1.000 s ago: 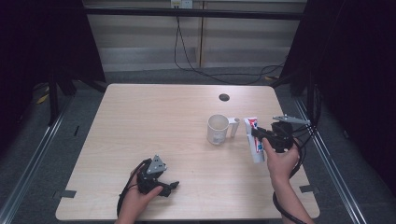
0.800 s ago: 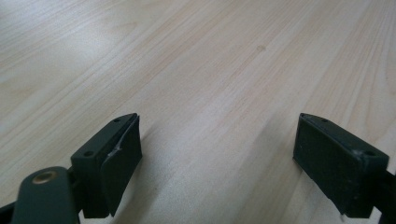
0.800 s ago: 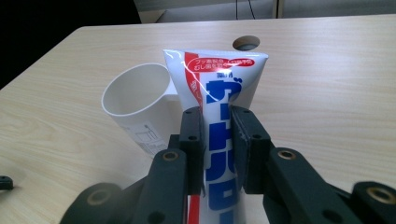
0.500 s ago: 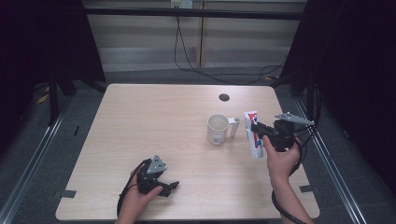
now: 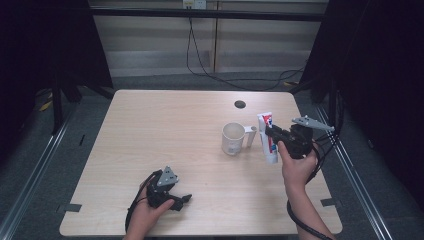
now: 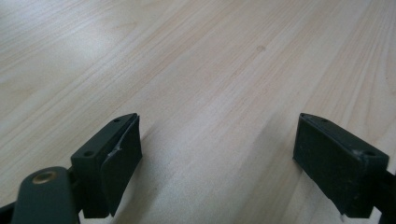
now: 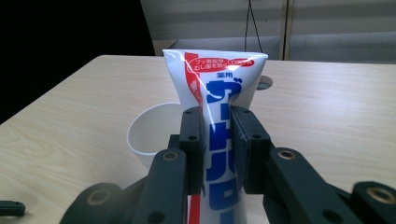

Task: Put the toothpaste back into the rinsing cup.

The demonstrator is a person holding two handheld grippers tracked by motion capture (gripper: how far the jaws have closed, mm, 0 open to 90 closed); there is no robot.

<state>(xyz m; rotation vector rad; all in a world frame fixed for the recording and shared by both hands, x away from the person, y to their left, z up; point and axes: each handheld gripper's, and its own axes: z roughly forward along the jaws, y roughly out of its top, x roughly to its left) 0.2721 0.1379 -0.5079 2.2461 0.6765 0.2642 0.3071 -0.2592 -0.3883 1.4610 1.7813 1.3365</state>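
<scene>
Right gripper (image 5: pixel 274 136): raised off the table (image 5: pixel 150 130) at its right side, pointing left toward the mug, 2 jaws clamped on the toothpaste tube.
Right hand (image 5: pixel 296 165): forearm rising from the near edge, wrist lifted, fist wrapped around the handle.
Toothpaste tube (image 7: pixel 219 112): upright, flat crimped end on top (blue and red print), pinched mid-body, just right of the mug.
Mug (image 5: pixel 233 138): white, standing on the table, handle turned toward the tube.
Left gripper (image 6: pixel 219 158): low over bare wood near the front edge, jaws spread wide, nothing between them.
Left hand (image 5: pixel 150 212): resting near the front-left, fingers curled around the handle.
</scene>
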